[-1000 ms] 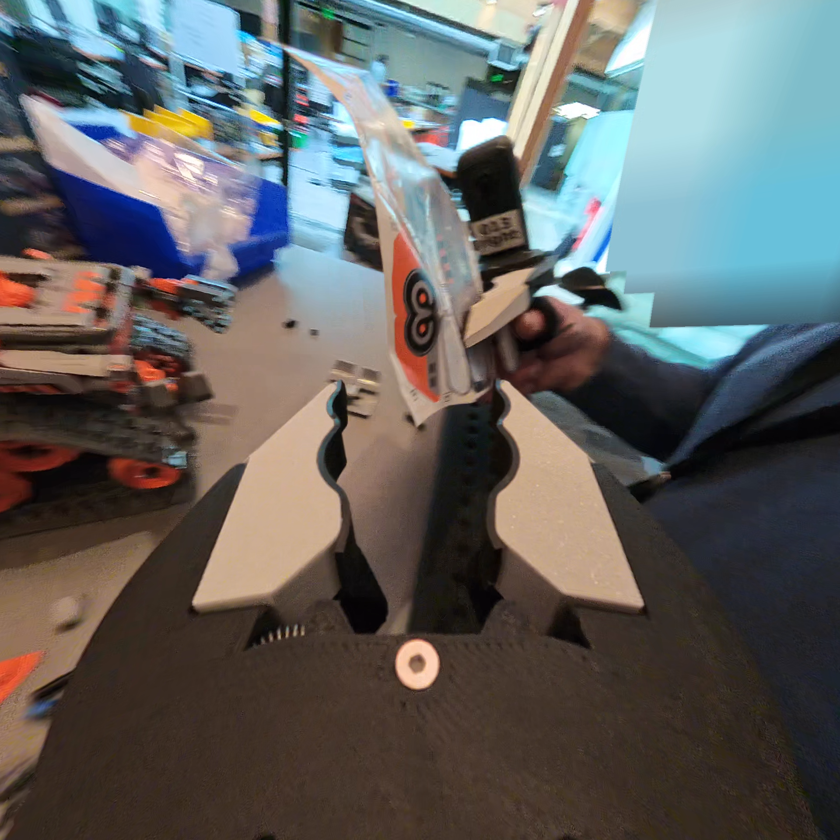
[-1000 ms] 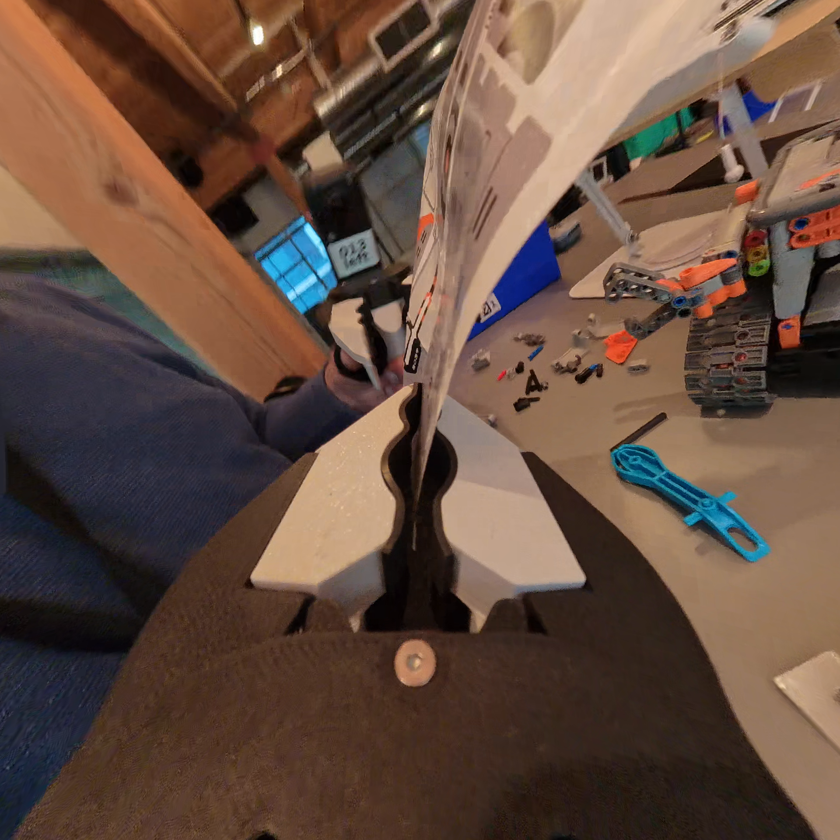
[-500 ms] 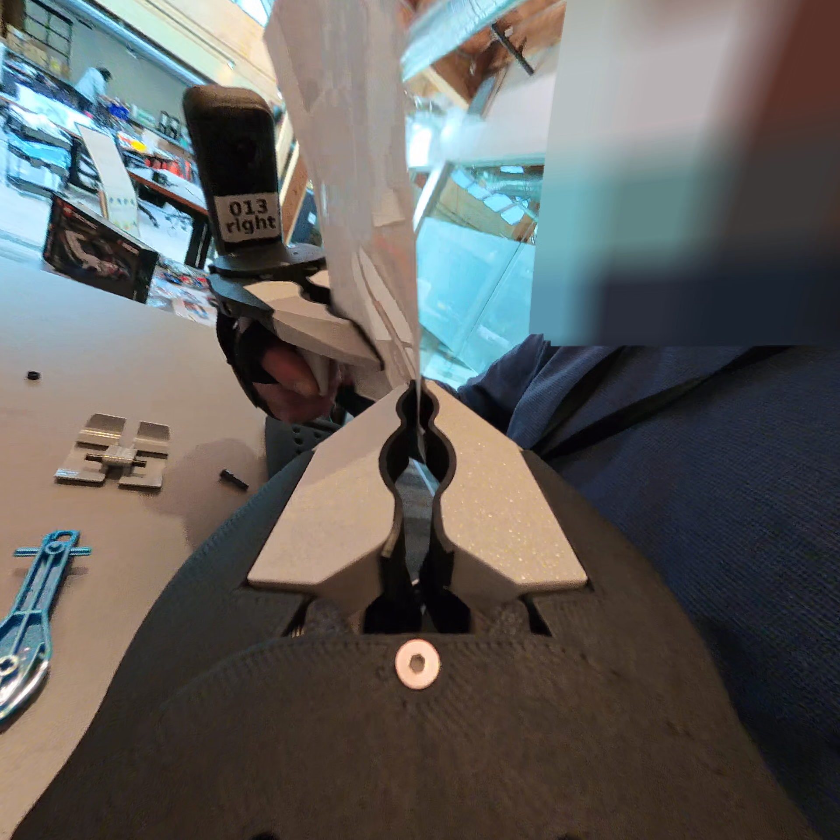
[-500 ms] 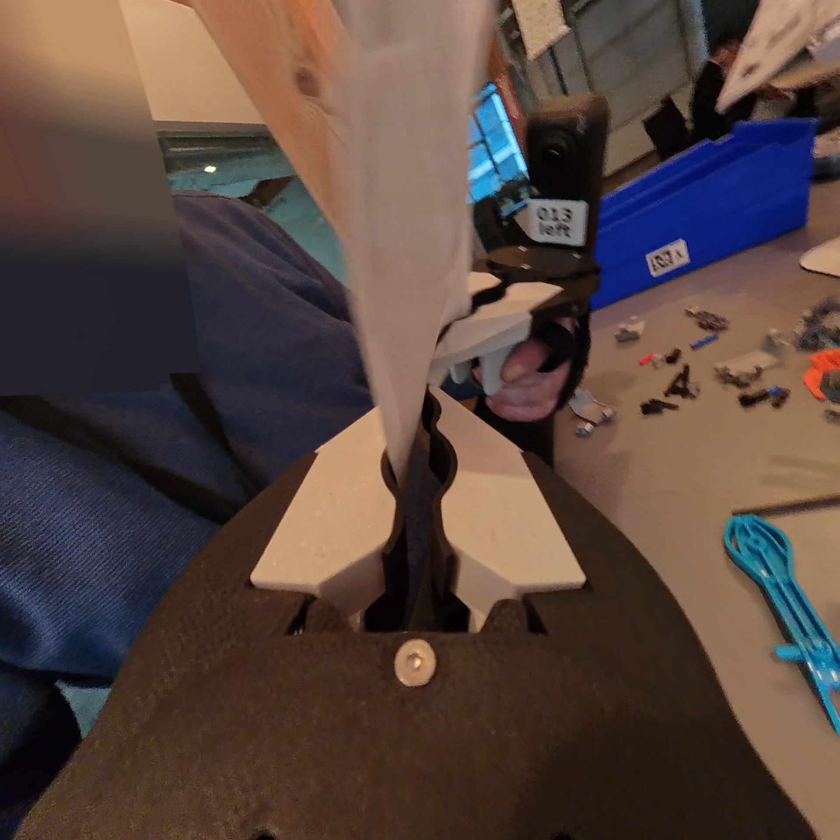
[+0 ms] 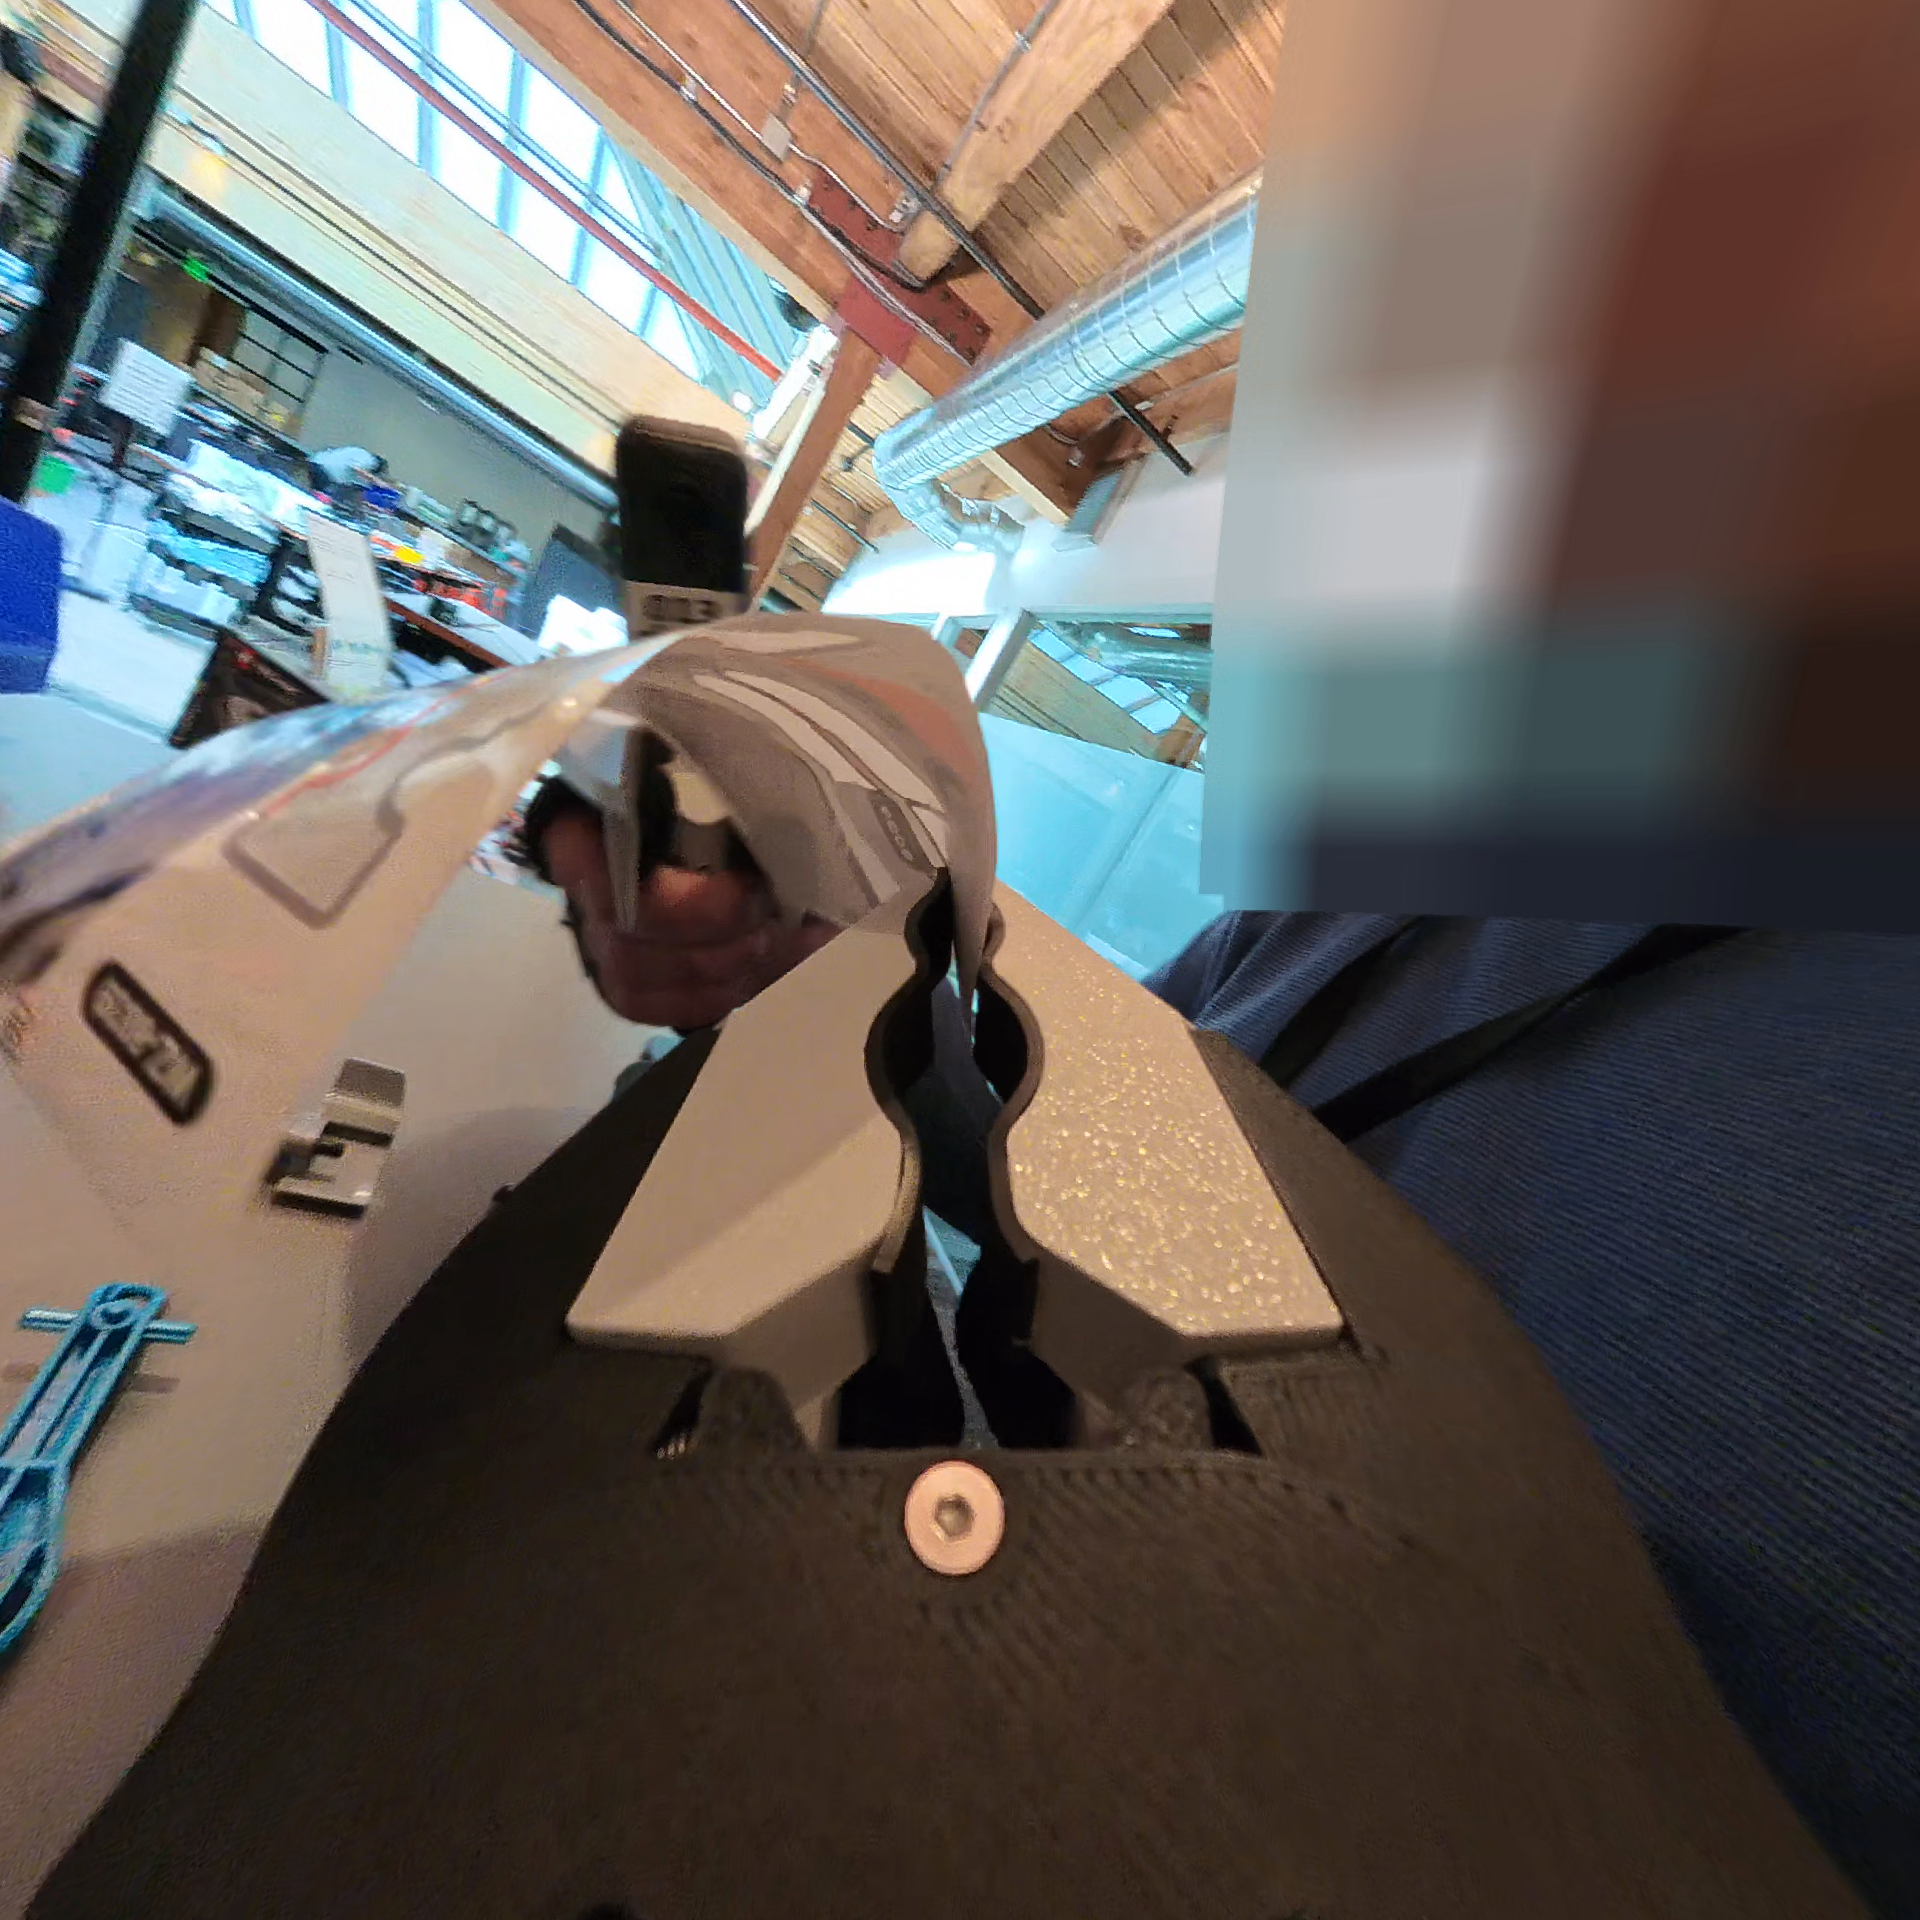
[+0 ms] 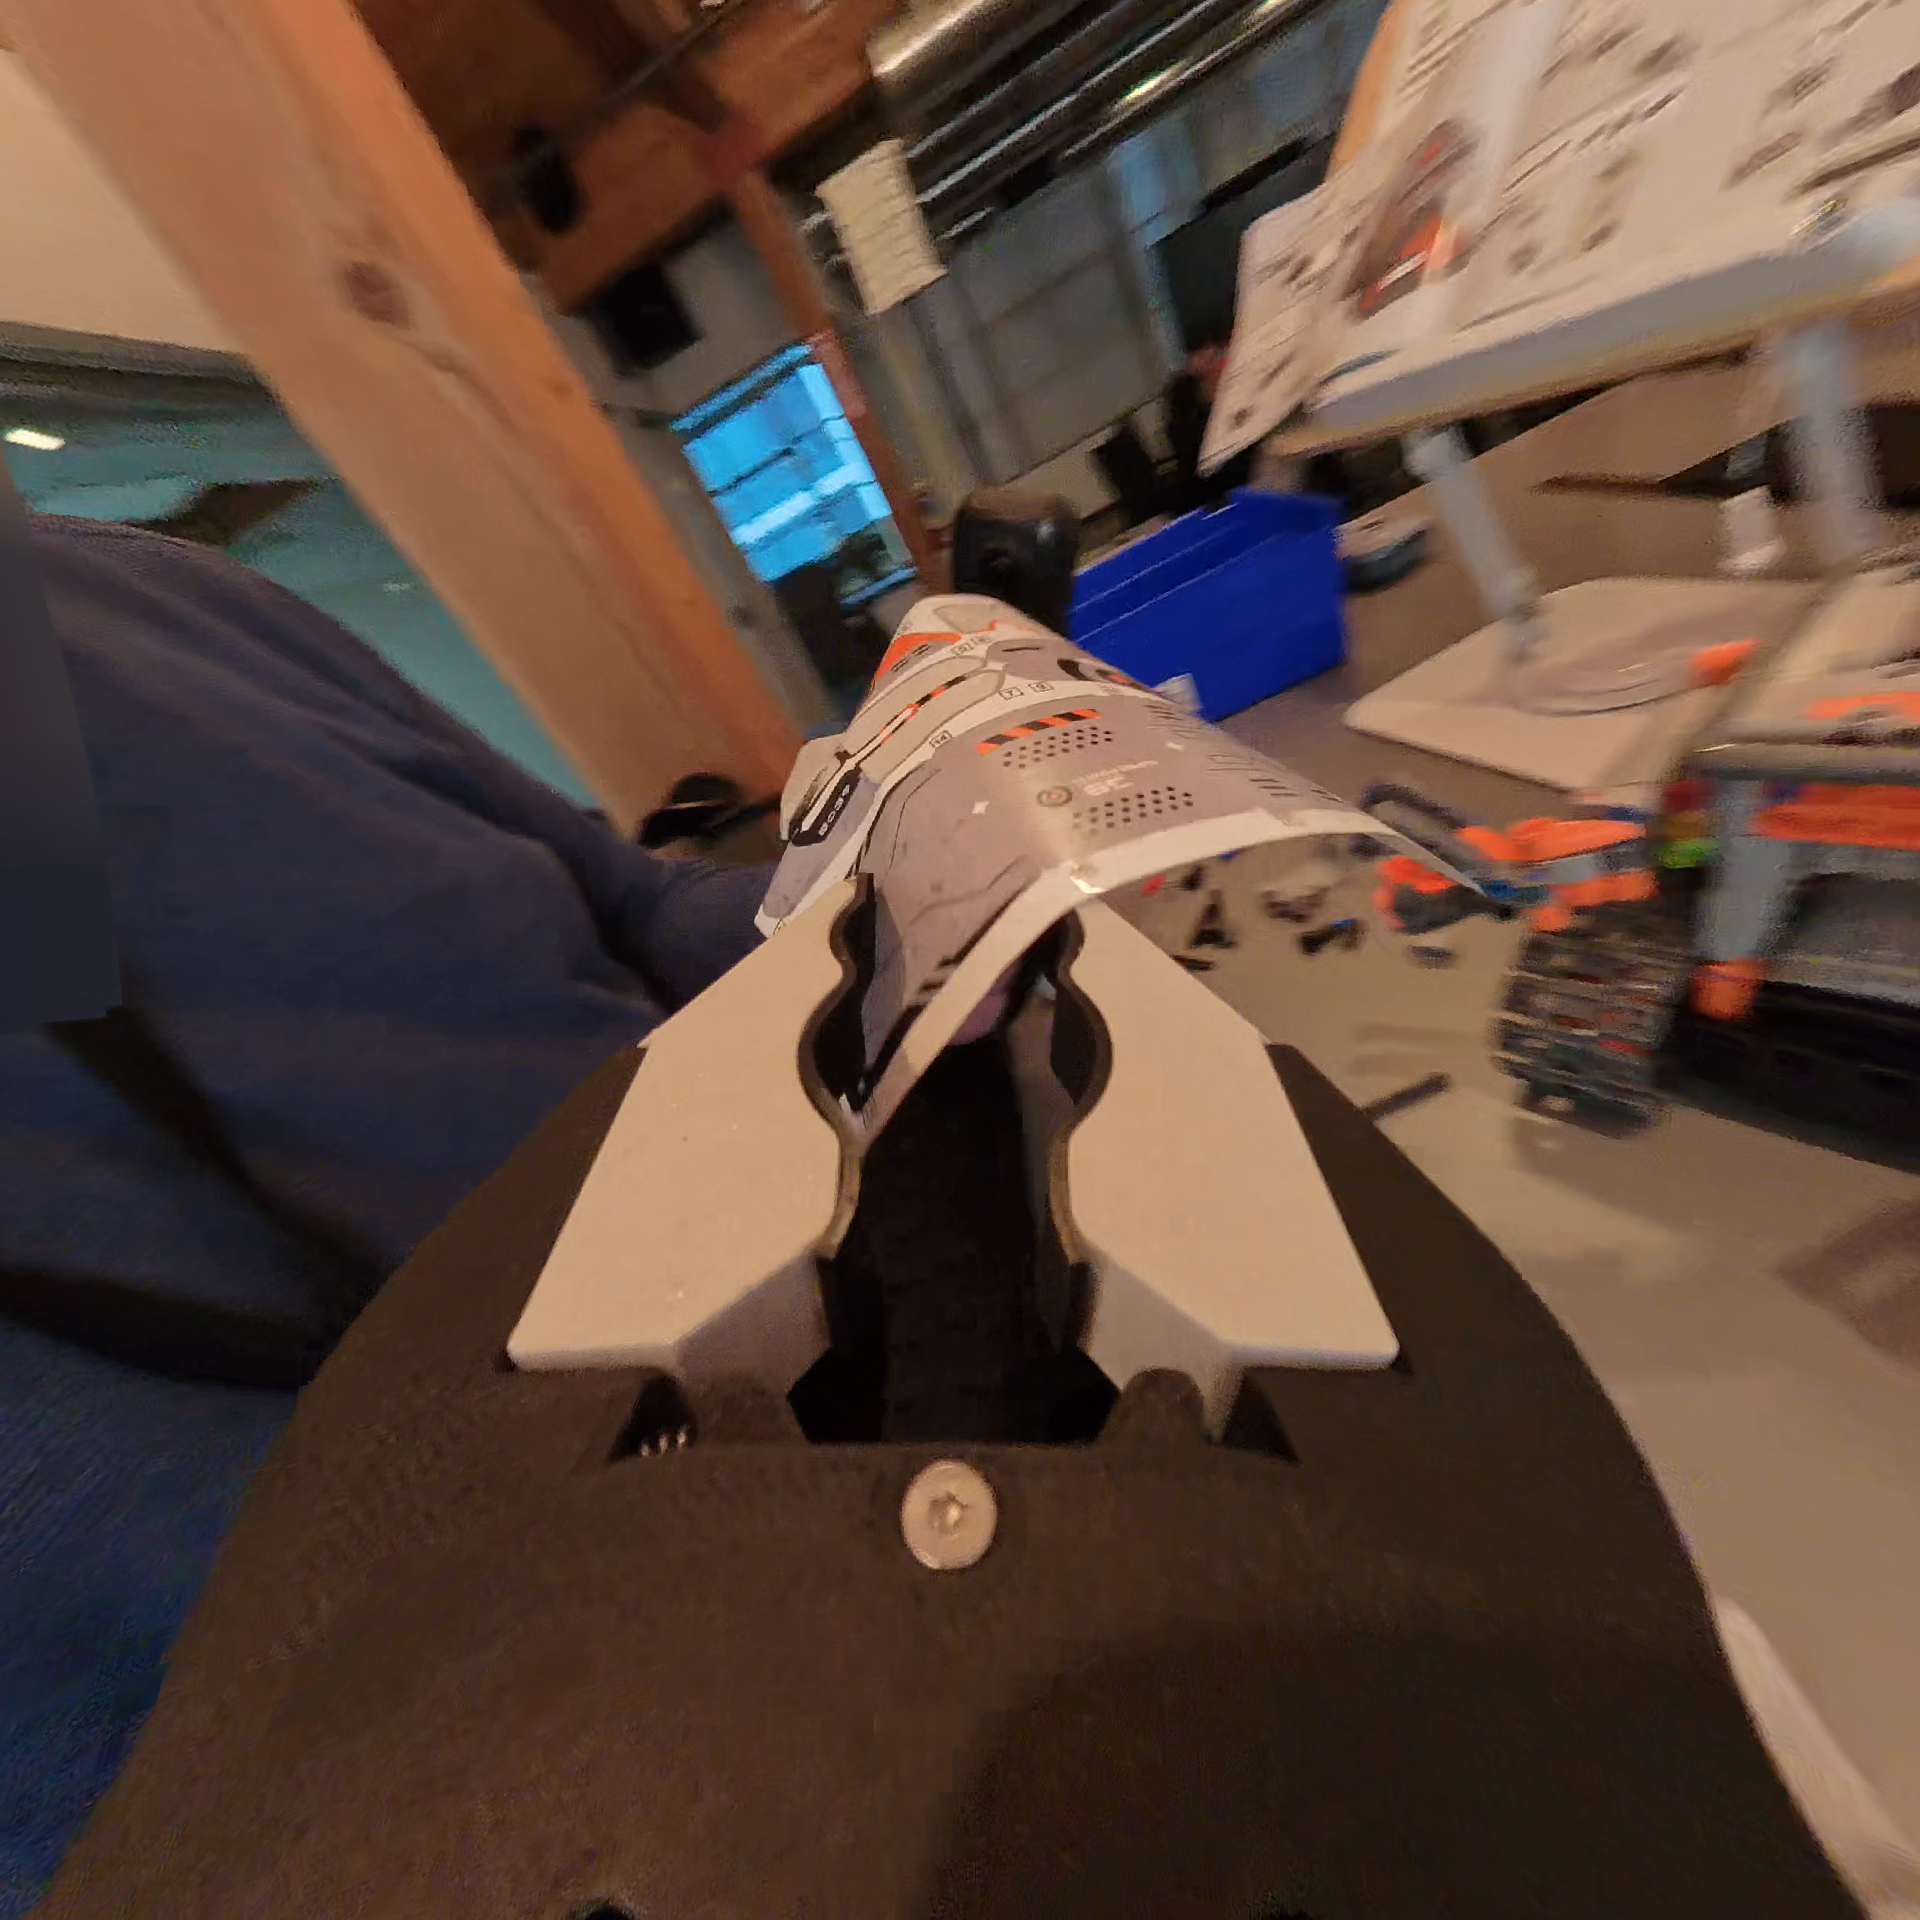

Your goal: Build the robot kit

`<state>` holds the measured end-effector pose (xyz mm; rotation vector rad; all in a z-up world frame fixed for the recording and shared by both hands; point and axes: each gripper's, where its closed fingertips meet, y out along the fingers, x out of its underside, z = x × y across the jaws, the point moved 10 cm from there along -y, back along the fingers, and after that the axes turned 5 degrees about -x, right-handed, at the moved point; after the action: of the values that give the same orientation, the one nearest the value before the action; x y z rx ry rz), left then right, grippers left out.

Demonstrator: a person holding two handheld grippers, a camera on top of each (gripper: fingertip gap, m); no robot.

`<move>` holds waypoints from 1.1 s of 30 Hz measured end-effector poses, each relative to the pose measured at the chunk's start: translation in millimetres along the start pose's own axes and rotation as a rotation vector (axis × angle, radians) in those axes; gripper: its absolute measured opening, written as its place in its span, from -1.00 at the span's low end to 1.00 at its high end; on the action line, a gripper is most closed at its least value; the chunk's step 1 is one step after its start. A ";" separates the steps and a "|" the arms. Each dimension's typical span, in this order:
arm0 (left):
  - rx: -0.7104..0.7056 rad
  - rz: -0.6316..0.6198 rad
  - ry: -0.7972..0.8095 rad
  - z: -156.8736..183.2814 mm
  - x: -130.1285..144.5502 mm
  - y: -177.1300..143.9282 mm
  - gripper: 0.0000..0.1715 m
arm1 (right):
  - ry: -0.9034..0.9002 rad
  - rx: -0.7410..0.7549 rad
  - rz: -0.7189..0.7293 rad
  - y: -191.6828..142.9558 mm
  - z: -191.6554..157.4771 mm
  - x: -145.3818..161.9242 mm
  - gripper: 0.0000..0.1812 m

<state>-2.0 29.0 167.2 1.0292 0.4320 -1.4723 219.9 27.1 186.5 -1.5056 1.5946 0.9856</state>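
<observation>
Left hand-held gripper (image 5: pixel 961 920): fingers drawn close together, pinching the edge of the sticker sheet (image 5: pixel 821 769) at their tips; only a thin slit shows between them.
Right hand-held gripper (image 6: pixel 961 914): fingers clearly apart, with a wide gap. The sheet lies in that gap and rests against the left finger (image 6: pixel 717 1132); the right finger is clear of it, so the sheet is not clamped here.
Sticker sheet: a glossy grey-and-white printed sheet with orange marks, held up off the counter (image 5: pixel 208 1299). In the left wrist view it curls up from the fingertips and sweeps out toward 9 o'clock. In the right wrist view it arches over the gap, its free edge reaching toward 3 o'clock.
Other gripper seen: in the left wrist view the right one shows at 12 o'clock behind the sheet, a hand (image 5: pixel 675 935) gripping it.
Surroundings: teal plastic tool (image 5: pixel 62 1455) at 8 o'clock on the counter; blue bin (image 6: pixel 1216 613) at 1 o'clock; an orange-and-grey brick model (image 6: pixel 1704 914) at 3 o'clock, blurred.
</observation>
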 end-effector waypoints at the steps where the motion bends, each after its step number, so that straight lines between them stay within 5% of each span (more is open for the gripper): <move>1: -0.016 0.014 -0.001 -0.9 -0.7 -2.1 -1.00 | -0.062 0.076 -0.003 -7.1 -8.2 -2.7 -0.68; 7: -0.112 0.054 0.046 -4.0 -4.2 -5.2 -1.00 | -0.417 0.552 -0.037 -20.6 -66.8 -16.0 -0.72; 9: -0.118 0.061 0.064 -2.5 -4.3 -2.2 -1.00 | -0.481 0.584 0.031 -21.9 -82.7 -16.6 -0.76; 15: -0.063 0.047 0.117 1.2 1.9 14.9 -1.00 | -0.344 0.458 -0.010 18.5 -65.9 9.8 -0.61; 27: 0.093 0.029 0.255 14.4 0.4 26.1 -1.00 | -0.027 -0.063 0.227 29.2 -51.0 24.9 -0.75; 33: 0.130 0.056 0.268 13.2 0.1 28.6 -1.00 | -0.082 -0.051 0.257 31.6 -55.2 25.5 -0.81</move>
<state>20.2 12.9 182.7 1.3397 0.4982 -1.3310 187.0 -32.9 190.1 -1.2963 1.7440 1.2216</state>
